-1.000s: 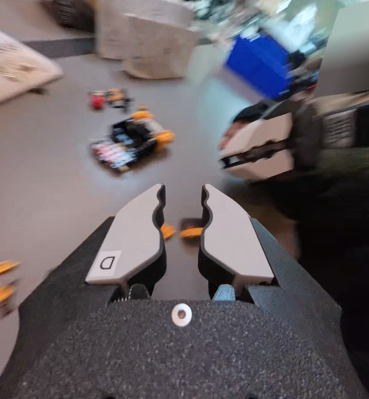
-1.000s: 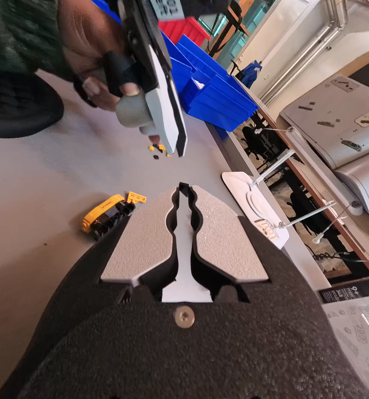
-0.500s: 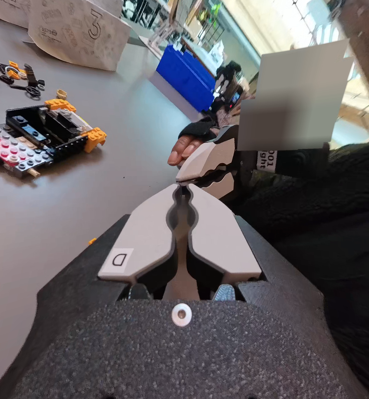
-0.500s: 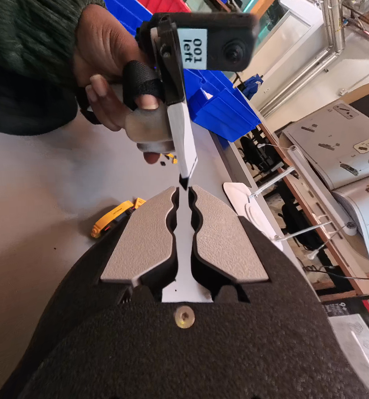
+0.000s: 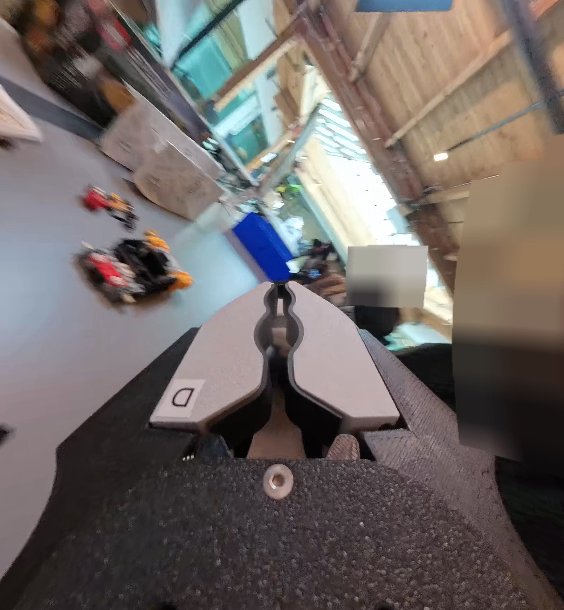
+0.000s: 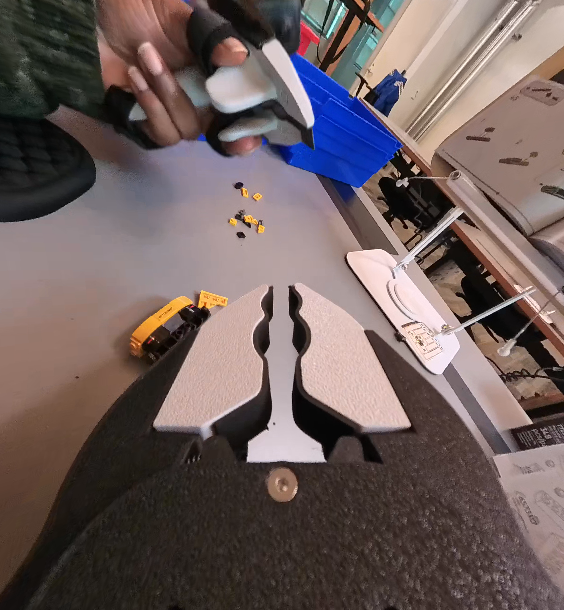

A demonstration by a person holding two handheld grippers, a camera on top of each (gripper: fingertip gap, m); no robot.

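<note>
Grippers: two, each hand-held above a grey table (image 6: 76, 280).
Left gripper (image 5: 279, 286): fingertips nearly closed on a small black piece (image 5: 278, 283) at the very tip; view blurred.
Right gripper (image 6: 280, 290): jaws narrowly apart, nothing between them, bare table beneath.
Yellow-and-black brick assembly (image 6: 166, 325): one, on the table just left of the right gripper.
Yellow wedge plate (image 6: 212, 298): one, touching that assembly.
Small loose pieces (image 6: 247, 214): about a dozen, yellow and black, scattered farther off.
Blue bins (image 6: 336, 138): several, stacked at the table's far edge.
White lamp base (image 6: 403, 307): one, right of the fingers.
Partly built brick model (image 5: 132, 267): one, blurred, in the left wrist view.
</note>
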